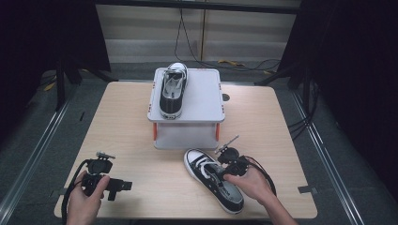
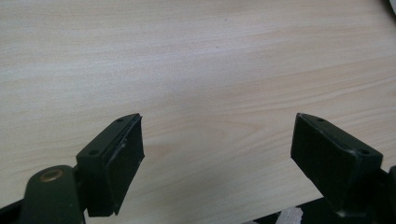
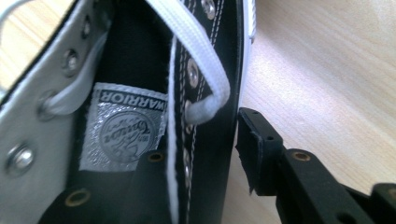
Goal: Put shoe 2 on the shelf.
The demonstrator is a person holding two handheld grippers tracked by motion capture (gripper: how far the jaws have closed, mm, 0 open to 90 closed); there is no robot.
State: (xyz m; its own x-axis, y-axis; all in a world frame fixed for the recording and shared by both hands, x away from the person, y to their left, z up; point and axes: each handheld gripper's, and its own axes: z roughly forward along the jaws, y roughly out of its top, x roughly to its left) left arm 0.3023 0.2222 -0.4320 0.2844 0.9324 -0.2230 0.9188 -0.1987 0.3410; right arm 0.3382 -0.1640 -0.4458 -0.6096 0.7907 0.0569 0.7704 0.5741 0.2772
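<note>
A black canvas sneaker (image 1: 230, 194) with white laces and a white toe cap lies on the wooden table (image 1: 141, 140), toe toward the grey stand. My right gripper (image 1: 224, 172) is at its opening. In the right gripper view one jaw is inside the sneaker (image 3: 121, 126) beside the tongue label and the other is outside, so my right gripper (image 3: 201, 140) is shut on the side wall by the eyelets. A matching sneaker (image 1: 171, 91) rests on top of the grey stand (image 1: 202, 98). My left gripper (image 1: 122, 186) (image 2: 219, 126) is open over bare wood at the front left.
The grey stand has two levels and orange posts, and it sits at the table's back middle. Cables lie on the floor beyond the table. A small dark round mark (image 1: 225, 97) is on the table right of the stand.
</note>
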